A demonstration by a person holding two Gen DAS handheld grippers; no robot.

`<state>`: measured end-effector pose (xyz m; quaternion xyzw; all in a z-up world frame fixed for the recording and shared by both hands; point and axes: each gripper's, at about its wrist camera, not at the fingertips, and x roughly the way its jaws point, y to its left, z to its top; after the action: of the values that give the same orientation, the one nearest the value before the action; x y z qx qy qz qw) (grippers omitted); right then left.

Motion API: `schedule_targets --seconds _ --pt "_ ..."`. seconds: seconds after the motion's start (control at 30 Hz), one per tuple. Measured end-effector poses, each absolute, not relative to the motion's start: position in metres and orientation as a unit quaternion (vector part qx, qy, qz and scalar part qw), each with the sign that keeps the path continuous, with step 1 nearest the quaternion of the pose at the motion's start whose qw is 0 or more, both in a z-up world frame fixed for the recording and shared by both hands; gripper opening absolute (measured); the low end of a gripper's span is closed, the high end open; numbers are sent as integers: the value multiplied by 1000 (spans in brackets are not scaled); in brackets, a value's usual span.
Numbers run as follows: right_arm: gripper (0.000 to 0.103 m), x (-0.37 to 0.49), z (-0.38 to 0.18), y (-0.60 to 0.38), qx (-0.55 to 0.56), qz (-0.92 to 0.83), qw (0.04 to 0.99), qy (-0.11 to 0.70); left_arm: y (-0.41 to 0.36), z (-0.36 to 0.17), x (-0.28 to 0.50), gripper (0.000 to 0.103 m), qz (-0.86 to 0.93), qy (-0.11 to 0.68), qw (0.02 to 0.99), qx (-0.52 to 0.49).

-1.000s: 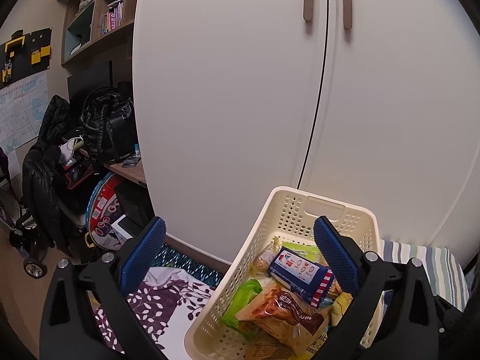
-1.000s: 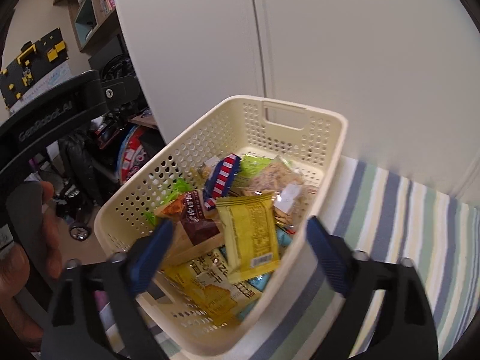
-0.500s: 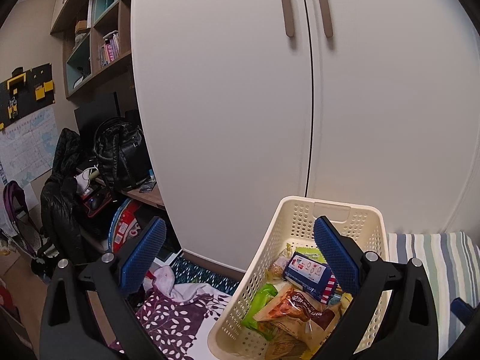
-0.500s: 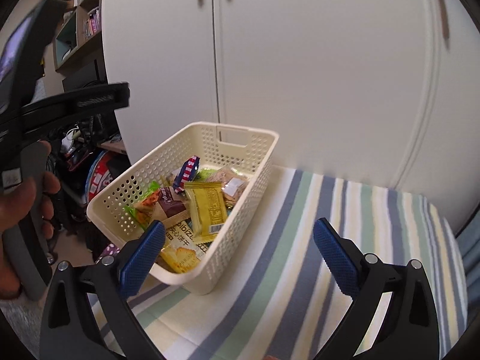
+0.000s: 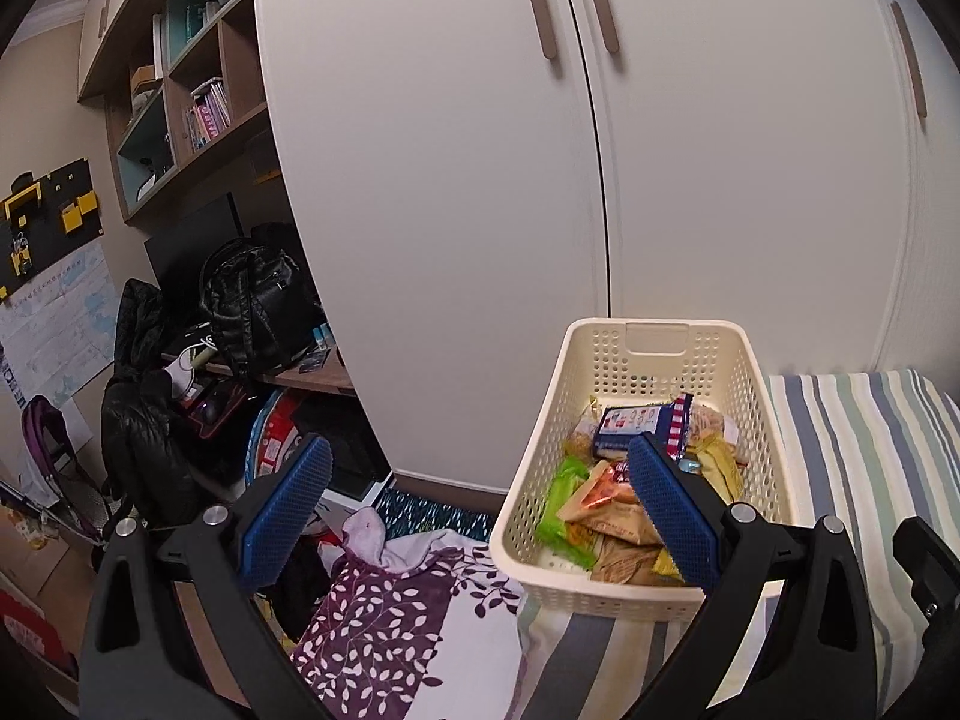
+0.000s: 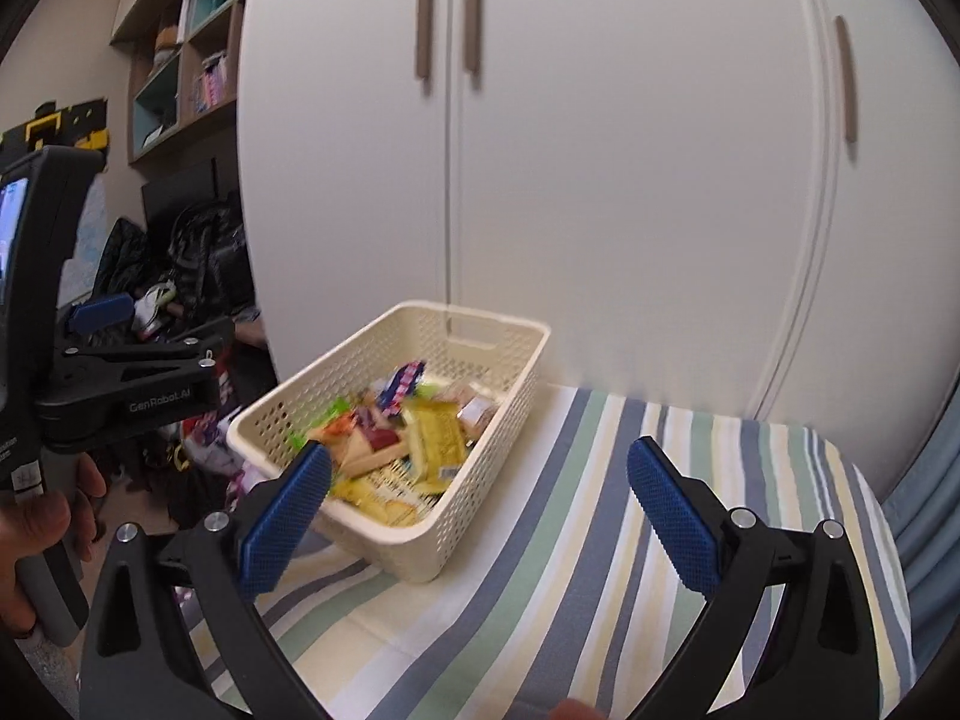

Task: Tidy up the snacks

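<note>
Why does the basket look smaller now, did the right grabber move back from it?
Yes. The right gripper backed away from the cream basket and swung right: more striped bedspread and white wardrobe show now.

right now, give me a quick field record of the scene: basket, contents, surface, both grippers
basket: cream perforated basket, upright on the bed's edge
contents: mixed snack packets, loosely piled
surface: striped sheet
backdrop: white wardrobe, doors closed
left gripper: jaws open, empty
right gripper: jaws open, empty, above the sheet
</note>
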<state>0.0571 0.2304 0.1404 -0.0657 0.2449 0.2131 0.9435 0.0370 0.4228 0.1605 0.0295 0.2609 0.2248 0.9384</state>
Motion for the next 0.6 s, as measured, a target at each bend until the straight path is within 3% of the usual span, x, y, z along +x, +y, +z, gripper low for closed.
schedule_targets --seconds 0.6 --pt "98 52 107 270 -97 242 915 309 427 130 13 100 228 296 926 47"
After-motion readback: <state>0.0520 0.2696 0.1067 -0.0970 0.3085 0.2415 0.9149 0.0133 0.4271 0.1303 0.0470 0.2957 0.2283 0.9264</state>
